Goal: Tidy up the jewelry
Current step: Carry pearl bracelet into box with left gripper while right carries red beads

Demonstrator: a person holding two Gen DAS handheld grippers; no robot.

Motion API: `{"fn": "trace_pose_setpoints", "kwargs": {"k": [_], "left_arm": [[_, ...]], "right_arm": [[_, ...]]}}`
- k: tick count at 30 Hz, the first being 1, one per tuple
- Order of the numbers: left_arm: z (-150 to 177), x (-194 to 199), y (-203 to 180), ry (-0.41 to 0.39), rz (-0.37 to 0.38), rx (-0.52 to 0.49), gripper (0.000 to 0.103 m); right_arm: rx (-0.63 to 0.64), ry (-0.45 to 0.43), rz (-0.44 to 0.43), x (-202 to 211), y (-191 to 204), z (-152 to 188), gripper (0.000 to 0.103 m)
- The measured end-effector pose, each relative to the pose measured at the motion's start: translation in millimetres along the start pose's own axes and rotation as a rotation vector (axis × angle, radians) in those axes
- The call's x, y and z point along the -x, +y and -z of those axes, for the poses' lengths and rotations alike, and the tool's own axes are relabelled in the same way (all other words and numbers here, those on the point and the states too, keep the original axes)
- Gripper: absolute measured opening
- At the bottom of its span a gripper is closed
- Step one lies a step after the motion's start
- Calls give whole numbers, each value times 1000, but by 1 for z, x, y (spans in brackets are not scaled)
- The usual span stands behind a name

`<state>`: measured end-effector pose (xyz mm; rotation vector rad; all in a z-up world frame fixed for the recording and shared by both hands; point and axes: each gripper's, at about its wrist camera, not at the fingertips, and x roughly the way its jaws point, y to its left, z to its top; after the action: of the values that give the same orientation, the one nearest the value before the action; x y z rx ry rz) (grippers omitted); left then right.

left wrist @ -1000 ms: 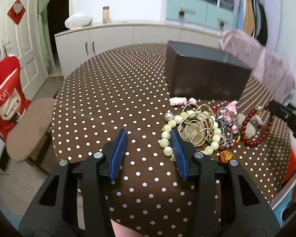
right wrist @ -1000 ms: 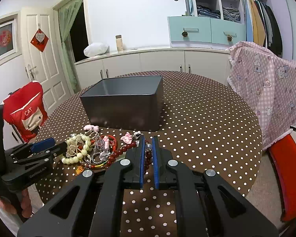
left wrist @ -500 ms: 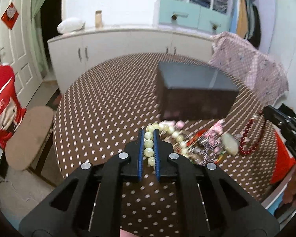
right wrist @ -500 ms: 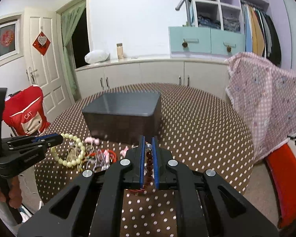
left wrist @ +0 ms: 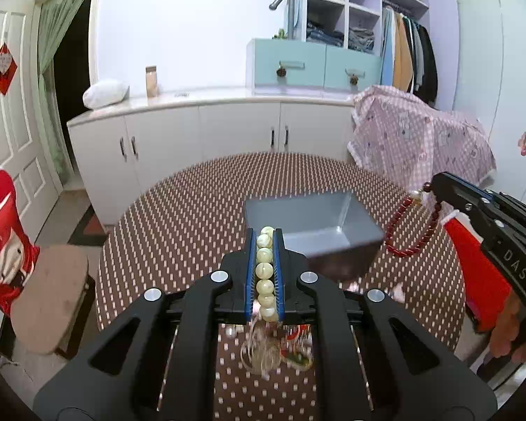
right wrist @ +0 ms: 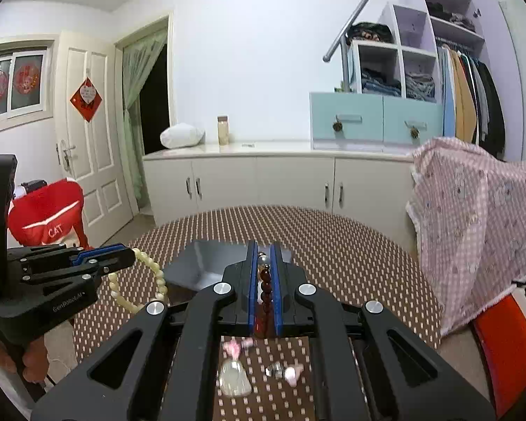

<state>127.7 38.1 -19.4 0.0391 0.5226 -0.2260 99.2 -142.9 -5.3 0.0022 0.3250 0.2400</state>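
Note:
My left gripper [left wrist: 265, 238] is shut on a cream bead bracelet [left wrist: 265, 273], lifted above the table. In the right wrist view that bracelet [right wrist: 157, 280] hangs in a loop from the left gripper [right wrist: 129, 254]. The right gripper [right wrist: 263, 251] is shut on a dark red bead bracelet [right wrist: 265, 286]; in the left wrist view this bracelet [left wrist: 408, 235] dangles from the right gripper [left wrist: 433, 182]. A grey open box [left wrist: 312, 219] [right wrist: 207, 263] stands on the table just beyond both grippers. Under the left gripper lies the leftover tangle of jewelry [left wrist: 273, 351]. Pink and clear trinkets [right wrist: 235, 375] lie below the right gripper.
The round table [left wrist: 179, 217] has a brown cloth with white dots. A chair with a pink checked cover [left wrist: 420, 140] stands at its far right, a padded stool [left wrist: 49, 294] and a red bag [left wrist: 3, 242] at the left. White cabinets [left wrist: 207, 137] line the wall behind.
The left gripper went from open beside the cream beads to shut on them, and both grippers rose from the table, each lifting its bracelet clear of the pile.

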Motion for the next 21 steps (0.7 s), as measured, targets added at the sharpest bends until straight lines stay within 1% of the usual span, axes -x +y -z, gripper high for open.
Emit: {"fn": "trace_pose_setpoints", "kwargs": {"k": [3, 5, 9, 17, 21], "left_arm": [[-13, -7, 1, 0, -12, 10, 10], [-19, -12, 2, -2, 9, 22, 10], [-26, -23, 1, -4, 16, 25, 10], [-27, -54, 2, 40, 40, 34, 10], [-24, -63, 1, 58, 75, 23, 10]], "right_arm": [[-4, -8, -14, -10, 0, -12, 6], [-3, -7, -17, -16, 1, -15, 6], [0, 15, -34, -32, 2, -19, 6], [-11, 83, -37, -60, 0, -12, 6], [-17, 127, -40, -71, -3, -6, 6]]}}
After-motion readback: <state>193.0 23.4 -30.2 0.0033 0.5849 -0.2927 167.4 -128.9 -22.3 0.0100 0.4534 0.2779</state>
